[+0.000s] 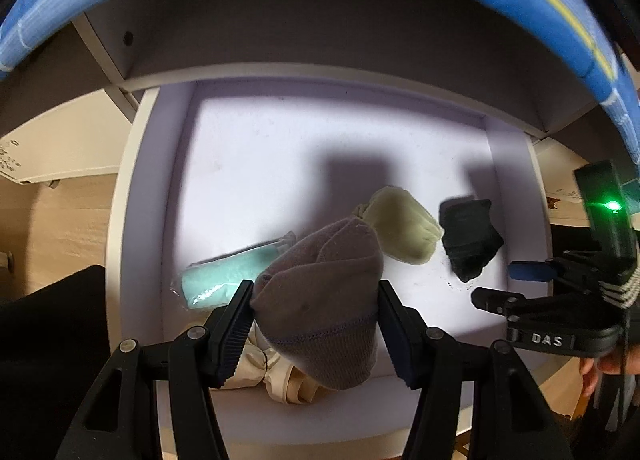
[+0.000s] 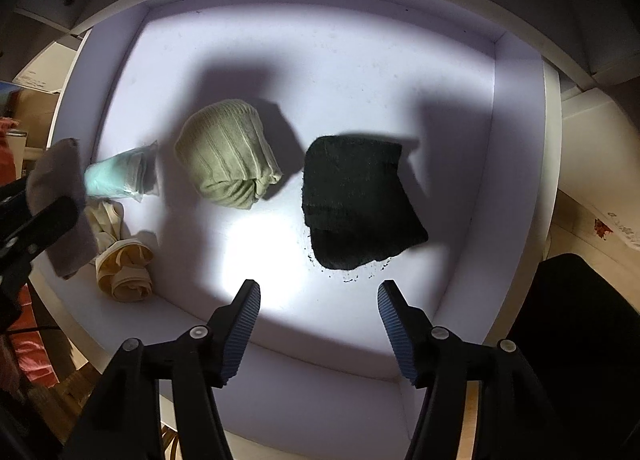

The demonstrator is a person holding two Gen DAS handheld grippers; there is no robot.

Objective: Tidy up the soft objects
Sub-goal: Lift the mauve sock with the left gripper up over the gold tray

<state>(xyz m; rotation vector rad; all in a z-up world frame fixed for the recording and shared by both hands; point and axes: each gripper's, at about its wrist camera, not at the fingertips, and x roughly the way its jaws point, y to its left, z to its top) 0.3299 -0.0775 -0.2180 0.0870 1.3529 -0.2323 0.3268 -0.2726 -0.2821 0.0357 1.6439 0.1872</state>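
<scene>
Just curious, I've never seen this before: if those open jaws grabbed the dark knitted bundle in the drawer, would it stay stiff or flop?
The dark knitted bundle would probably sag; it looks soft and folded. Likely light. The specks beside it suggest it sheds.

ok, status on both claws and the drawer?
Left claw shut on grey beanie above drawer. Right claw open, empty. Black knit ahead, unobstructed.

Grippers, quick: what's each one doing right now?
Left gripper: closed on the grey knit hat.
Right gripper: open, empty, above the drawer near the black knit item.
</scene>
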